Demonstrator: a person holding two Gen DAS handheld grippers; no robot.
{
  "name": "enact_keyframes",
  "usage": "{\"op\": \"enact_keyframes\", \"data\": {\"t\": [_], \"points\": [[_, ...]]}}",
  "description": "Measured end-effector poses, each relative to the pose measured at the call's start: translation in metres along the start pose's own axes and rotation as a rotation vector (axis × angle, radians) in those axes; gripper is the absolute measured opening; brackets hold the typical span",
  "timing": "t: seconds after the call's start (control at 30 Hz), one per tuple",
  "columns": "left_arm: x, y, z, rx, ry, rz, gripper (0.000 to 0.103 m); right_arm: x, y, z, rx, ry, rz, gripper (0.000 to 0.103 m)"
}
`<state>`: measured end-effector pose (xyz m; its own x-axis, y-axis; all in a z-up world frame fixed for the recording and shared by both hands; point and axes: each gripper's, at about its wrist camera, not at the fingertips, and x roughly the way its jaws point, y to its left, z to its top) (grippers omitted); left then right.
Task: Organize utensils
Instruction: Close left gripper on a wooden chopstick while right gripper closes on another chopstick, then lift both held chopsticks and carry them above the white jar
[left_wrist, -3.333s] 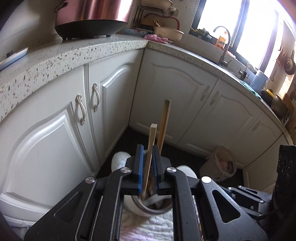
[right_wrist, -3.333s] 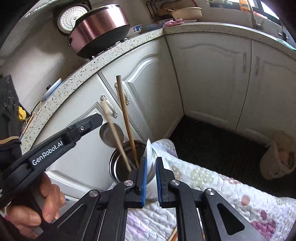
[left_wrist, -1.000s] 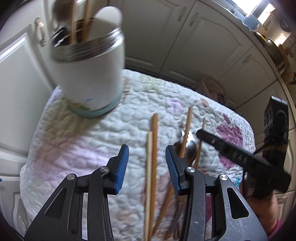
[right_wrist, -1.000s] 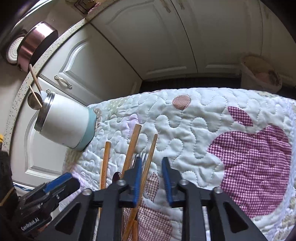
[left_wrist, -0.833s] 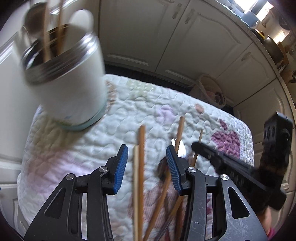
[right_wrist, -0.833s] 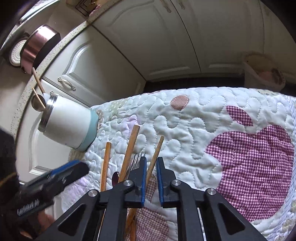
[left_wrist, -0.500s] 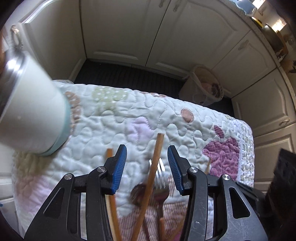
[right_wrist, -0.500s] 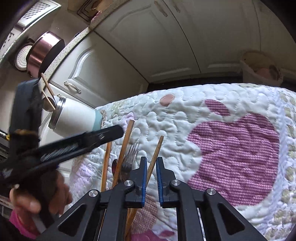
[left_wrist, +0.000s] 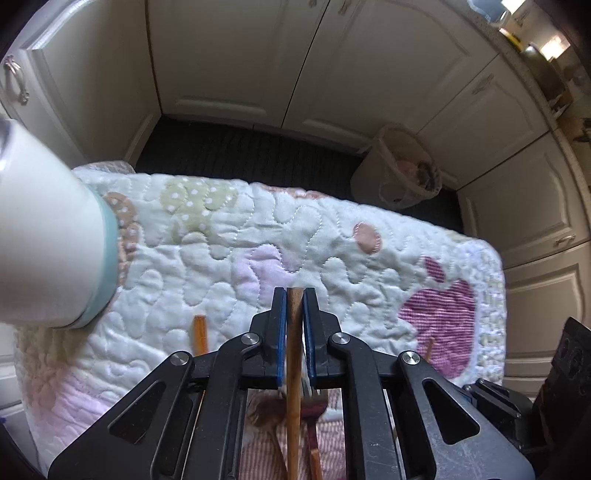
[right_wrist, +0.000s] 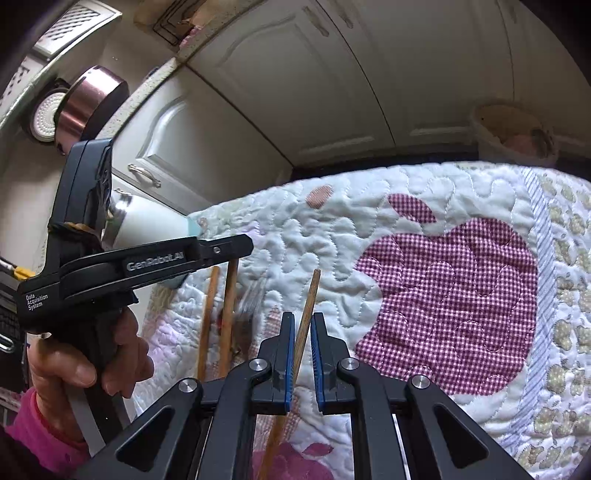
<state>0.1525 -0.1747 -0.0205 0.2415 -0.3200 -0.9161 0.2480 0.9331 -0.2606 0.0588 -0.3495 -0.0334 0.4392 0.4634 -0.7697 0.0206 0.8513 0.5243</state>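
My left gripper (left_wrist: 294, 295) points steeply down at the quilted mat (left_wrist: 332, 254), and its jaws are closing with the blue pads pressed on a brown wooden chopstick (left_wrist: 294, 406). In the right wrist view the left gripper (right_wrist: 240, 245) reaches over that chopstick (right_wrist: 229, 295). My right gripper (right_wrist: 303, 321) is shut on a thinner chopstick (right_wrist: 312, 291), whose tip slants up over the mat (right_wrist: 443, 288). The white holder cup (left_wrist: 48, 251) stands at the mat's left end. A blurred fork (right_wrist: 251, 299) and another chopstick (right_wrist: 208, 314) lie beside the held ones.
A person's hand (right_wrist: 110, 354) grips the left tool. A waste basket (left_wrist: 402, 173) stands on the dark floor beyond the mat, in front of white cabinet doors (left_wrist: 229, 55). A copper pot (right_wrist: 92, 103) sits on the counter. The mat's right half shows a pink checked apple patch (right_wrist: 461, 295).
My left gripper has moved right across the mat, away from the cup, and closed on a brown chopstick. My right gripper stays shut on its thin chopstick and has shifted a little right.
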Motion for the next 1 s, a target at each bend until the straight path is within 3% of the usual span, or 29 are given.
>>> {"op": "enact_keyframes", "data": {"t": [0.27,0.37,0.5,0.63,0.67,0.77,1.0], "points": [[-0.063,0.006,-0.020,0.028,-0.105,-0.033,0.007,-0.026,0.024,-0.003,-0.081,-0.032,-0.043,0.008],[-0.075,0.012,-0.031,0.018,-0.114,-0.034,0.007,-0.012,0.018,-0.002,-0.048,0.011,-0.110,0.008],[-0.084,0.021,-0.045,-0.007,-0.121,-0.043,0.007,0.015,0.016,0.002,-0.029,0.068,-0.168,0.026],[-0.089,0.027,-0.056,-0.025,-0.115,-0.042,0.007,0.042,0.018,0.006,-0.047,0.082,-0.227,0.026],[-0.092,0.028,-0.058,-0.027,-0.116,-0.040,0.007,0.045,0.021,0.008,-0.078,0.066,-0.253,0.026],[-0.100,0.032,-0.060,-0.038,-0.123,-0.042,0.007,0.045,0.025,0.009,-0.109,0.083,-0.269,0.007],[-0.122,0.038,-0.068,-0.041,-0.153,-0.062,0.007,-0.023,0.045,-0.007,-0.148,-0.029,-0.177,0.006]]}}
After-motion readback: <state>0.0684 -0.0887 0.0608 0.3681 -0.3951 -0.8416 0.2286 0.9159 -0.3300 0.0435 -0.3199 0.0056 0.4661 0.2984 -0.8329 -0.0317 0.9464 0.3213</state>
